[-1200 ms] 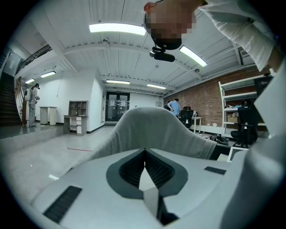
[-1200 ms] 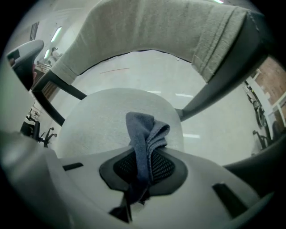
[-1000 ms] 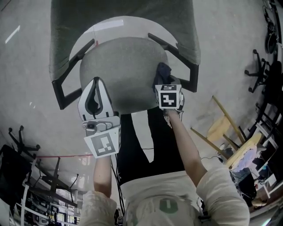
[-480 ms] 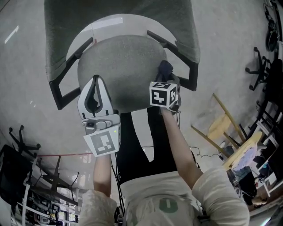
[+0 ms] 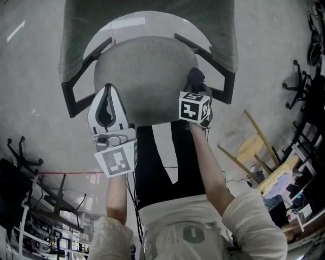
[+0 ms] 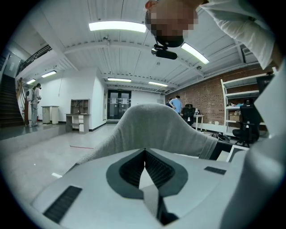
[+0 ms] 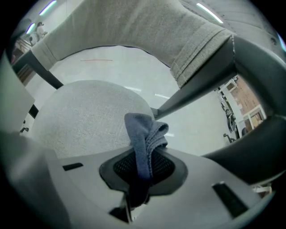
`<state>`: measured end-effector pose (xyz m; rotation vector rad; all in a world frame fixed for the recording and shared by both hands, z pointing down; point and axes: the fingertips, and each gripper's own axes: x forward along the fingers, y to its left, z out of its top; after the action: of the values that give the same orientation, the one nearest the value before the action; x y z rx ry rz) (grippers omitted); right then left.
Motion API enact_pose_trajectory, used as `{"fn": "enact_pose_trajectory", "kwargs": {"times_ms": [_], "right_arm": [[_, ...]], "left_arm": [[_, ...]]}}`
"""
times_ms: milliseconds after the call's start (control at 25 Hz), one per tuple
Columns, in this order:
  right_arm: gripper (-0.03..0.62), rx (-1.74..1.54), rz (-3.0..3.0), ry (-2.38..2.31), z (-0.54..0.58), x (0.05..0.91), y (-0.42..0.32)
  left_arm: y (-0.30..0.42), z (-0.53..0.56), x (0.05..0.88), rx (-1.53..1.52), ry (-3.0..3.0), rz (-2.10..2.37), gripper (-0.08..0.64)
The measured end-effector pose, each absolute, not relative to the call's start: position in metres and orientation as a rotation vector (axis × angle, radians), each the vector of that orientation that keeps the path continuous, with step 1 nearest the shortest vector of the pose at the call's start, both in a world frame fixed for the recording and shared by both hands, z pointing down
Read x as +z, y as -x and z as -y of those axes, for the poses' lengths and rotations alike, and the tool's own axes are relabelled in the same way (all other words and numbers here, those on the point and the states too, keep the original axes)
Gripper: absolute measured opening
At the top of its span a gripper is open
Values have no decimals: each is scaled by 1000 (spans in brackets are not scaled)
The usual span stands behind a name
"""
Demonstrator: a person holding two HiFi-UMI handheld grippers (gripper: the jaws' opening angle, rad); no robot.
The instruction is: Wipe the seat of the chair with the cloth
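The chair's grey fabric seat point(image 5: 147, 76) fills the middle of the head view, with its grey backrest point(image 5: 147, 10) beyond. A dark blue cloth point(image 5: 195, 77) rests on the seat's right edge, next to the black right armrest point(image 5: 216, 66). My right gripper point(image 5: 195, 94) is shut on it. In the right gripper view the cloth point(image 7: 145, 136) sticks up folded from the right gripper point(image 7: 142, 156), over the seat point(image 7: 85, 116). My left gripper point(image 5: 107, 92) hovers at the seat's front left edge, shut and holding nothing. The left gripper point(image 6: 144, 150) faces the backrest point(image 6: 156, 127).
A black left armrest point(image 5: 81, 86) flanks the seat. A wooden frame point(image 5: 254, 147) stands on the floor to the right, with office chairs point(image 5: 299, 84) and clutter beyond it. Racks point(image 5: 51, 203) sit at the lower left. The person's legs stand just in front of the seat.
My right gripper with the cloth shifted slightly left, then back right, staying at the seat's right edge. The left gripper has hardly moved. The head view shifted a little.
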<state>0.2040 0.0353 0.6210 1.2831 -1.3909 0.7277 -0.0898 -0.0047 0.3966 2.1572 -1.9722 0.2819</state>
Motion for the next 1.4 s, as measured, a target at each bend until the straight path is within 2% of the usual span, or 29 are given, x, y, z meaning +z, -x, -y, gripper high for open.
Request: {"fn": "enact_pose_trajectory", "kwargs": {"times_ms": [240,440,640,920,1400], "right_arm": [[58,760,1615,-1303,1,551,-158],[58,843,1880,-1240,21,484,-74],[58,1019,2086,-1079,-8,451,18],[58,1201,2095,-734,-97,483,118],[58,1280,1882,-557,-187,605,173]], "left_arm": [[124,-14,387,303,-2110,2035,15],[157,-26,384,333,-2057,2101,15],[189,-44,376,337,-1996,2181,15],[218,-69,384,333,-1951,2171,15],[245,-96,404,392,-1924,2146,15]]}}
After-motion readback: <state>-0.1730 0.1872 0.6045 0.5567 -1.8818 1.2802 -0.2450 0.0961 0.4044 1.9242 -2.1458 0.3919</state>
